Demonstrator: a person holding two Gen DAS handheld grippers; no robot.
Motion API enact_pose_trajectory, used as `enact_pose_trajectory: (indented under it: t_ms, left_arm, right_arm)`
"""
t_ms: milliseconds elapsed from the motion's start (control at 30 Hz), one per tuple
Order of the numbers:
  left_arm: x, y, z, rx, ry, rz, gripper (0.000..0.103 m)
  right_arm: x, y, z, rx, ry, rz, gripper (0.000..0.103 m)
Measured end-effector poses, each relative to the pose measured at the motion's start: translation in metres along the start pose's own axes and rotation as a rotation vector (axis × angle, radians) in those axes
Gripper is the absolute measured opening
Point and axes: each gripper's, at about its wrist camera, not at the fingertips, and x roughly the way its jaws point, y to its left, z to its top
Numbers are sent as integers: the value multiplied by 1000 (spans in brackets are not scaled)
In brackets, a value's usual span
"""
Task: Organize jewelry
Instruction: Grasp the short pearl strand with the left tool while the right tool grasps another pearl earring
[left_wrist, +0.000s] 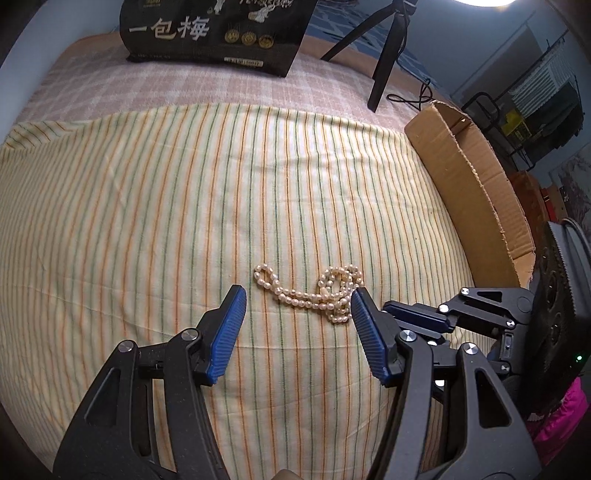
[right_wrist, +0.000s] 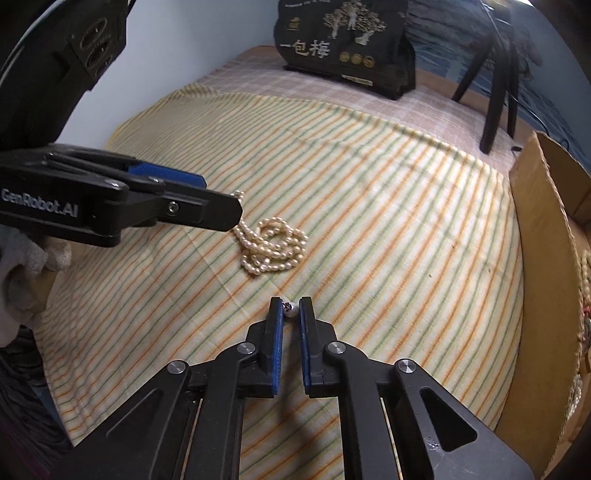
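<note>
A pearl necklace (left_wrist: 314, 295) lies bunched in loose loops on the striped cloth (left_wrist: 147, 203) that covers the table, with one small loop trailing off toward the left and the bulk piled at the right end. The left gripper (left_wrist: 297, 299) hovers just over it with its jaws spread wide, one pad either side of the strand, holding nothing. The right gripper (right_wrist: 291, 308) has its jaws nearly closed on a single small white bead (right_wrist: 291, 307) with a dark bit of fitting, perhaps an earring or a clasp end; I cannot tell which. The strand looks light, limp and slippery, so it will likely sag and slide when lifted. The safest hold seems to be across the doubled heap, where several rows of beads fill the pads. A cardboard box (left_wrist: 476, 177) stands at the right.
</note>
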Motion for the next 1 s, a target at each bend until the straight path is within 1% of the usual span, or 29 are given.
enact_pose_trajectory:
  t_ms: [167,267,367,433,467,567,600,667,800,867,900,933,967,1000]
  left_arm:
    - [10,-6,1,-2,30,-27,61]
    - [19,-13,-1,16,57,-23,61]
    - [24,-24,-1,56,56,22,61]
    - [28,-31,-1,95,47,70,61]
    - [31,-37,-1,127,40,106,61]
    - [39,-48,-6,196,24,168,62]
    - [41,-50,-7,213,18,178,64]
    - [43,-55,-11,252,-3,205,64]
    - [45,-54,-11,267,-23,212,63]
    - [44,-55,-12,276,-35,216,53]
    - [44,-56,-12,285,-41,216,41]
    - [43,-58,-13,291,-46,215,27]
    - [43,-59,-13,296,-48,216,20]
    - [42,-61,-14,298,-50,218,16]
  right_arm:
    - [-6,-6,-6,16,5,-15,7]
    - [-10,-12,-11,39,6,-20,7]
    - [-15,-16,-15,52,4,-25,7]
    - [-17,-19,-18,60,4,-23,7]
    - [-18,-20,-19,65,4,-23,7]
    - [-20,-24,-22,79,2,-20,7]
    - [-21,-25,-23,81,2,-21,7]
    - [-22,-26,-24,84,1,-24,7]
    - [-25,-28,-27,86,-2,-25,7]
    - [-25,-28,-27,89,-2,-26,7]
    - [-25,-28,-27,88,-2,-28,7]
    - [-25,-28,-27,86,-2,-29,7]
    - [-25,-27,-27,82,-1,-33,7]
    - [-25,-27,-27,78,-1,-38,7]
